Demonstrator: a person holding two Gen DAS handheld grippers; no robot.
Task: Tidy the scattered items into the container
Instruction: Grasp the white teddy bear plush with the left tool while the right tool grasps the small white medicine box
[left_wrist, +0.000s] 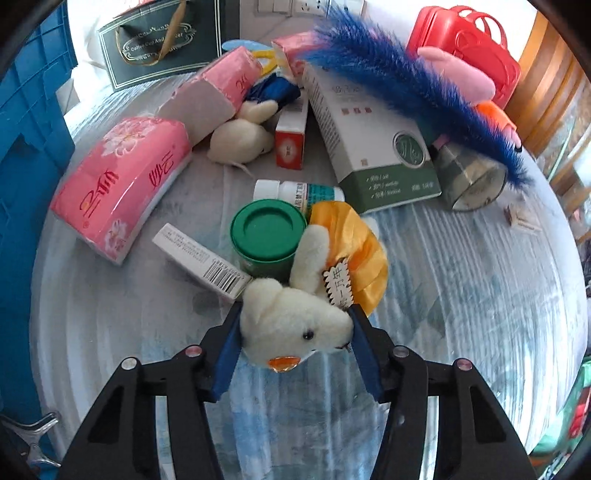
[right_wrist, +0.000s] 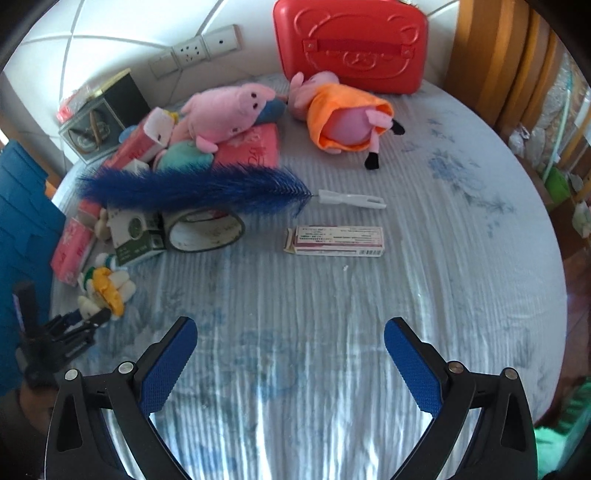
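While the cream plush bear (left_wrist: 295, 325) lies on the bed (left_wrist: 461, 295), its head is pinched between the blue pads of the left gripper (left_wrist: 295, 332), its yellow-skirted body resting against a green-lidded jar (left_wrist: 267, 230) and a barcoded box (left_wrist: 203, 260). Lifting could go wrong: the soft head may squeeze out of the grip, or the trailing body may drag the jar over. The right gripper (right_wrist: 290, 360) hangs spread and empty over bare bedding near the bed's front edge, short of a flat medicine box (right_wrist: 336, 240). A blue crate (left_wrist: 26, 166), likely the container, stands off the left edge.
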